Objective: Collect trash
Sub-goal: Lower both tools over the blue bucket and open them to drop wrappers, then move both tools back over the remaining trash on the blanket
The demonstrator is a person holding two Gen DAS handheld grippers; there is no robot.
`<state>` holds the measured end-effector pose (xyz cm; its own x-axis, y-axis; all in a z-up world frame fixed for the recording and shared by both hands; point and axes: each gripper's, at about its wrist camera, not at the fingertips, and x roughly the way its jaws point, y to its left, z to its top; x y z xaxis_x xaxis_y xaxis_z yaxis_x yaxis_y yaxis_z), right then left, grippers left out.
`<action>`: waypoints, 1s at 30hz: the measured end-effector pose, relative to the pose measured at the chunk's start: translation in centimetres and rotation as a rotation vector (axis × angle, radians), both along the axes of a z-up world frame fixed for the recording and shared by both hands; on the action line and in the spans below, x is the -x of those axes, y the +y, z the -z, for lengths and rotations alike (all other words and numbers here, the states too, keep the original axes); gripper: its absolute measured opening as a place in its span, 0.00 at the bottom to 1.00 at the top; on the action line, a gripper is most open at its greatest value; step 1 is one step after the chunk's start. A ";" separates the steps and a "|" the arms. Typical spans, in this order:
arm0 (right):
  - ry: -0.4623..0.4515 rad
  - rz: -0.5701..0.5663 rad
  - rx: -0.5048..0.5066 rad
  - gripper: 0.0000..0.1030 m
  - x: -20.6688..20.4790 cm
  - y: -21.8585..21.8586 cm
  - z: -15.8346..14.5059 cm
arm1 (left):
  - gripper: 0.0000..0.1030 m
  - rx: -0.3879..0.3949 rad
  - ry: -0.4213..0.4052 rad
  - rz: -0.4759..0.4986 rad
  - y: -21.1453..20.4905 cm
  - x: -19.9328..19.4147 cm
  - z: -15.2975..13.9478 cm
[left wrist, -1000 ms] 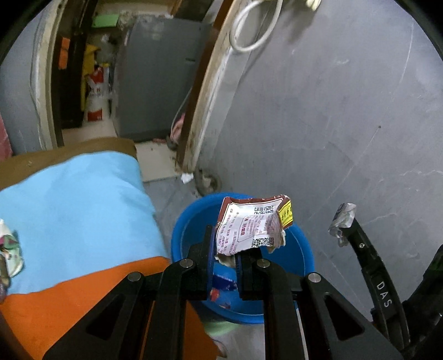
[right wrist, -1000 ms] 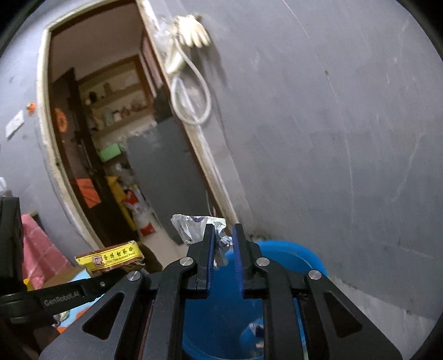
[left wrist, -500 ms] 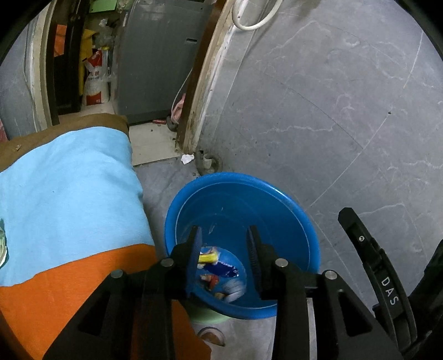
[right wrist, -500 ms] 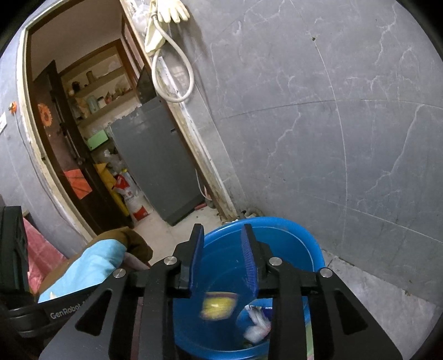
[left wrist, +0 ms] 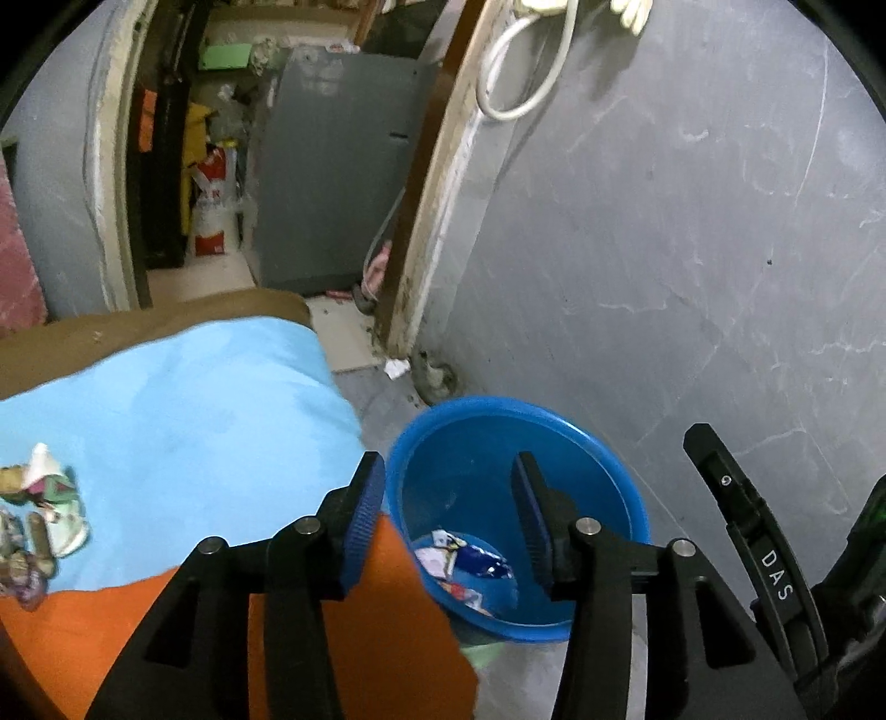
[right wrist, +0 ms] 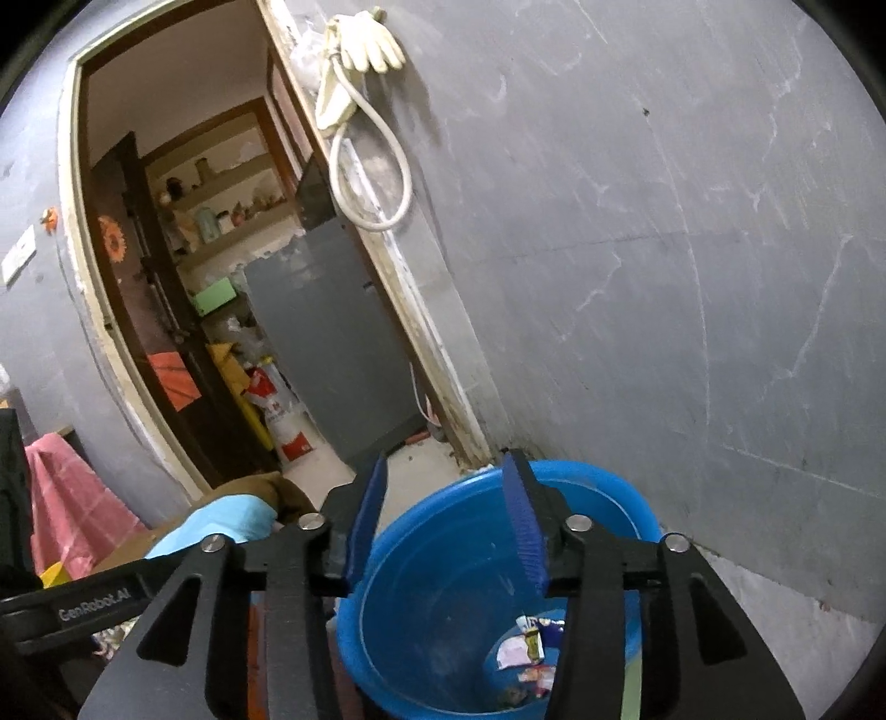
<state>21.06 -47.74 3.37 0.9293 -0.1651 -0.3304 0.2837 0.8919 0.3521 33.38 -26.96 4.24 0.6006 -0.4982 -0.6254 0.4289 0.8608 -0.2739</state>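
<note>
**Observer A:** Report the condition of both tools.

**Observer B:** Left black two-finger gripper with blue ribbed pads [left wrist: 446, 512]: jaws parted, having just been opening, nothing between the pads. It hangs above the near rim of the round blue plastic tub [left wrist: 598, 443]. Right black two-finger gripper with blue pads [right wrist: 443, 520]: same condition, jaws apart after just opening, with no item between them, positioned over the tub's rim.

**Observer A:** Location of the trash?

**Observer B:** Crumpled wrappers, white, blue and red [left wrist: 465, 570], lie at the bottom of the tub; the right wrist view shows the same pile. More crumpled scraps [left wrist: 39, 531] rest on the light blue cloth [left wrist: 183, 421], at its left edge, well apart from the tub.

**Observer A:** Surroundings?

**Observer B:** An orange cloth [left wrist: 360, 637] adjoins the blue one and lies just beside the tub. The tub stands on the floor near a grey plastered wall [right wrist: 664, 249]. A white hose loop [right wrist: 371, 183] and a pale rubber glove [right wrist: 368, 47] hang by the wooden door frame [left wrist: 426, 221].
</note>
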 end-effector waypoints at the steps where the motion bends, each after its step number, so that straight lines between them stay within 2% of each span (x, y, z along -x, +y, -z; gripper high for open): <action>1: -0.008 -0.005 0.007 0.52 0.0 0.2 -0.1 | 0.45 -0.001 -0.015 -0.010 0.5 0.2 -0.2; 3: -0.030 -0.020 0.022 0.56 0.1 0.7 -0.4 | 0.54 0.003 -0.047 -0.035 1.6 0.7 -0.7; 7: -0.076 -0.042 0.057 0.73 0.3 1.9 -1.1 | 0.68 0.014 -0.125 -0.114 4.4 2.0 -1.6; 9: -0.104 -0.057 0.070 0.78 0.5 2.6 -1.4 | 0.80 0.021 -0.159 -0.153 5.9 2.6 -2.0; 14: -0.174 -0.102 0.111 0.93 0.8 4.6 -2.3 | 0.96 0.023 -0.263 -0.264 9.3 4.6 -2.7; 15: -0.187 -0.110 0.118 0.99 0.9 5.1 -2.4 | 0.97 0.023 -0.287 -0.288 10.2 5.1 -2.9; 16: -0.209 -0.122 0.132 1.00 1.0 5.7 -2.6 | 0.97 0.024 -0.311 -0.311 11.0 5.6 -3.0; 22: -0.314 -0.197 0.215 1.00 1.8 9.4 -3.7 | 0.98 -0.002 -0.426 -0.426 15.1 8.1 -3.5; 30: -0.420 -0.276 0.277 1.00 2.9 13.9 -4.5 | 0.98 -0.035 -0.521 -0.525 19.9 11.1 -3.6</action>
